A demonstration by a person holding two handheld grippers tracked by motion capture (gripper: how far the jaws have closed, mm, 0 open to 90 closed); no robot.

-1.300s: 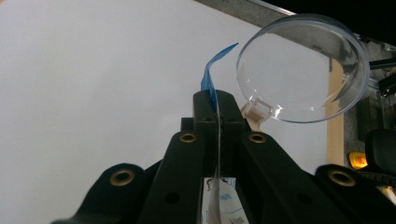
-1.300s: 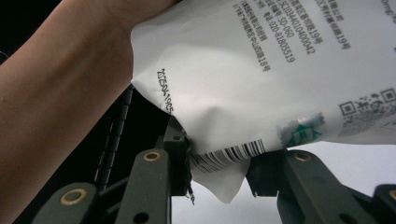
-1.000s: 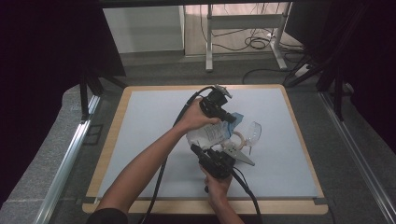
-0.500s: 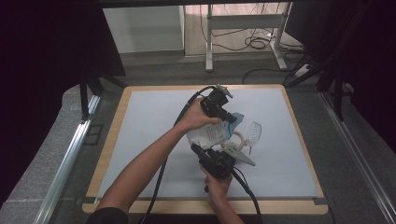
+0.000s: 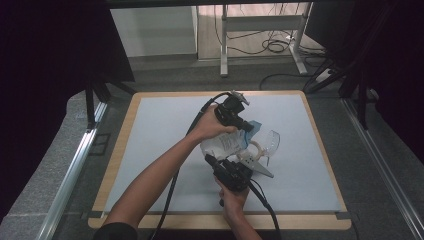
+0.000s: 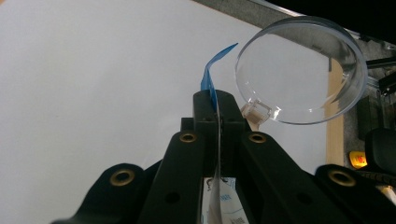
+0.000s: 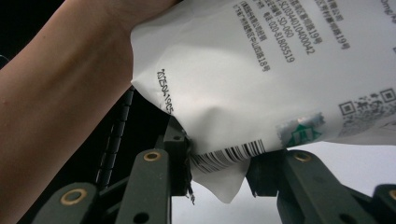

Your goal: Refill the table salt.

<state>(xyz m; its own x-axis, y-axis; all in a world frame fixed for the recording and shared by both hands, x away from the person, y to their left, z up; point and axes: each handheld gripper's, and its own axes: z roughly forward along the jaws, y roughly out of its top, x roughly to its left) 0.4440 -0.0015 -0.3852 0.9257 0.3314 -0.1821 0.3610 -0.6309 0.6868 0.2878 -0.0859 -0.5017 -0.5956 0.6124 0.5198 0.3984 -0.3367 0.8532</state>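
Note:
A white printed pouch (image 5: 225, 145) with a blue top strip hangs over the pale mat (image 5: 150, 130) between both grippers. My left gripper (image 5: 246, 126) is shut on the pouch's thin top edge; in the left gripper view (image 6: 217, 105) the blue strip (image 6: 210, 77) curls out past the closed jaws. My right gripper (image 5: 215, 161) comes from below, and in the right gripper view (image 7: 219, 163) it is shut on the pouch's lower corner (image 7: 219, 172) by the barcode. A clear round plastic cup (image 5: 270, 142) (image 6: 301, 70) lies just right of the pouch, beside a beige ring-shaped piece (image 5: 252, 150).
The mat lies on a wooden board (image 5: 120, 150) with metal rails along the left (image 5: 70, 170) and right (image 5: 385, 165). Desk legs and cables (image 5: 265, 45) are on the floor behind. The person's left forearm (image 7: 60, 93) is close beside the pouch.

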